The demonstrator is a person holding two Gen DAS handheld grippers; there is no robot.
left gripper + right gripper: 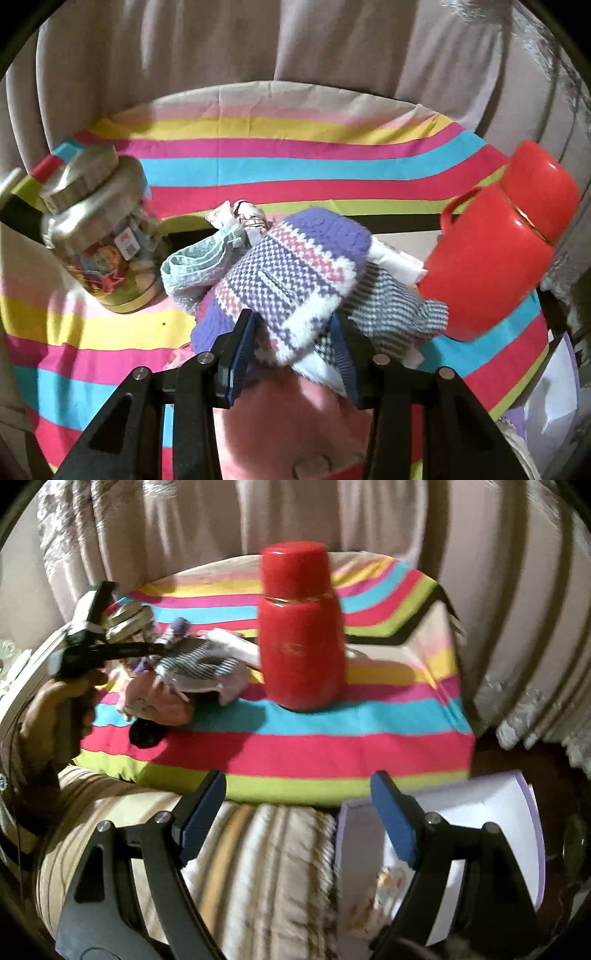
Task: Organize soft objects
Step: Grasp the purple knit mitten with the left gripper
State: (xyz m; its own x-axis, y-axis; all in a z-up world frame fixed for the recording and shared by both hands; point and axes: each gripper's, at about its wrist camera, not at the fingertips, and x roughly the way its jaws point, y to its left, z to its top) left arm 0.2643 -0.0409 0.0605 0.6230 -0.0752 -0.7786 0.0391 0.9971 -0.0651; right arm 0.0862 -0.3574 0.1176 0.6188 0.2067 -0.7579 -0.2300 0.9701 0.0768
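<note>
My left gripper [293,350] is shut on a purple, white and pink knit piece [291,273], which bulges out ahead of the blue pads. Under and beside it lies a heap of soft things: a teal cloth [195,266], a grey checked cloth [391,310] and a pink soft item [295,424]. In the right wrist view the same heap, with the checked cloth [195,664] on top, sits at the left of the striped cloth, and a hand [55,709] holds the left tool over it. My right gripper [299,781] stands open and empty near the striped cloth's front edge.
A tall red flask [301,646] stands mid-table on the striped cloth [295,723], just right of the heap. A clear jar with a metal lid [96,229] stands left of it. A white box with a lilac rim [480,812] lies below the right gripper. Curtains hang behind.
</note>
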